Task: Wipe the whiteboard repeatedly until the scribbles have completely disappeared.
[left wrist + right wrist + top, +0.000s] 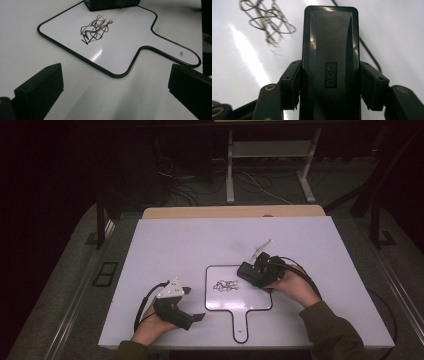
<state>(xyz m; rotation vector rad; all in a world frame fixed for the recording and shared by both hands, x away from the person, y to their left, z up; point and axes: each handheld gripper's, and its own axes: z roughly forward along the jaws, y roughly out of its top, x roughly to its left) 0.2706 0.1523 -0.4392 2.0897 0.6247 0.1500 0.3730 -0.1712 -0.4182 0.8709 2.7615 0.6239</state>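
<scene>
the right claw [252,271] is clamped on a black whiteboard eraser [329,57], its jaws pressing the eraser's two long sides, with the block running straight out ahead along the claw's own line. the eraser sits over the upper right part of a small paddle-shaped whiteboard [250,300] that lies flat on the white desk [170,245], handle pointing back toward the person. the scribble [225,285] of dark marker lines is near the middle of the board, just to the left of the eraser in the high view; in the right gripper view it lies up and to the left of the eraser's far end, close but apart from it. so the wipe, as i judge it, calls for a short sideways sweep leftward across the board, with the eraser's long axis kept crosswise to that stroke so it covers the whole scribble.

the right hand is plainly the nearer one. the left claw [192,304] rests on the desk just left of the board, jaws standing wide apart with nothing between them, looking across at the scribble.

the eraser's back carries a raised label reading "deli" [330,75]. a tiny mark is printed on the board's handle [181,53], too small to read.
</scene>
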